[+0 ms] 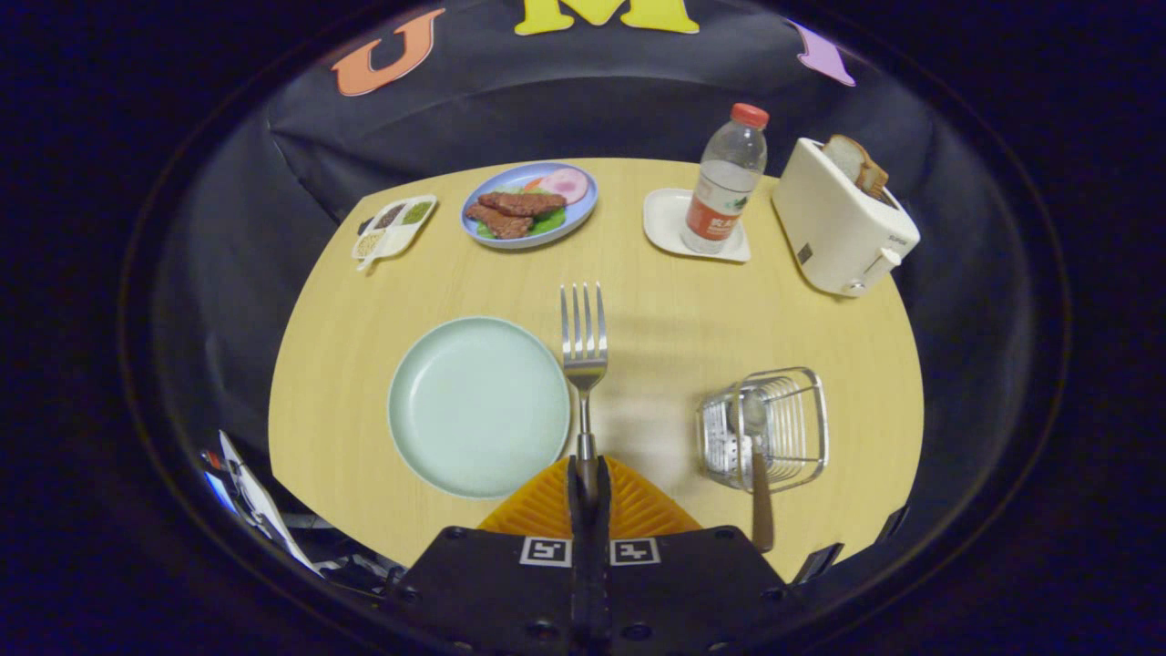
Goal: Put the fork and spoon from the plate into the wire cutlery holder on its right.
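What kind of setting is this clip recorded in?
Likely a staged dining setup in a recording booth: a wooden table against a black cloth wall, with a toaster, a plate of food and a water bottle. The gripper is shut on a fork.

The lower end of the fork [584, 364] handle is hidden between the closed fingers of the tool [588, 478], so its tip cannot be seen. In the wire cutlery holder [765, 428] the bowl of the spoon [754, 456] is partly blurred behind the wires. The small dish [393, 226] at the far side of the counter [674, 319] holds contents too small to tell. The print on the bottle [724, 182] is not readable.
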Available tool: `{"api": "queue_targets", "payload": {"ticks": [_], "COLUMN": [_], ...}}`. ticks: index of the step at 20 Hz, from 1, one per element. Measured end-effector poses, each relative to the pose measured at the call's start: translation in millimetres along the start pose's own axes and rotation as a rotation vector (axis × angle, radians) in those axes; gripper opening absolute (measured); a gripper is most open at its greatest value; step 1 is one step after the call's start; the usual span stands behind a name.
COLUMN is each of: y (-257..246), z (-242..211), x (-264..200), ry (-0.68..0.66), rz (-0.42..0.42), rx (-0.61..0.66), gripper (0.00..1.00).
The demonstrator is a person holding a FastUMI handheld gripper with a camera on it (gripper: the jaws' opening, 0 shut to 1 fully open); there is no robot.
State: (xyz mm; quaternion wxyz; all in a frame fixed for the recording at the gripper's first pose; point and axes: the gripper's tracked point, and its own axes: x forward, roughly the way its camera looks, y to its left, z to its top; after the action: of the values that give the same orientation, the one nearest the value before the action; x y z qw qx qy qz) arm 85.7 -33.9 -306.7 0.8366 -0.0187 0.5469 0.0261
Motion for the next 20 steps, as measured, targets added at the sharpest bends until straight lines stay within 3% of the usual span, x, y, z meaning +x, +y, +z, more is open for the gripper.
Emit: {"api": "queue_targets", "payload": {"ticks": [10,15,20], "y": [-103.5,-118.9,-132.8], "z": [-5.7,-31.8,-41.4], "x": [-33.2,-34.7,-30.7], "ry": [0.032,0.166,0.271], "rz": [-0.003,0.059,0.063], "rx": [0.11,0.179,0.133], "gripper": [0.01,0.01,0.01]}}
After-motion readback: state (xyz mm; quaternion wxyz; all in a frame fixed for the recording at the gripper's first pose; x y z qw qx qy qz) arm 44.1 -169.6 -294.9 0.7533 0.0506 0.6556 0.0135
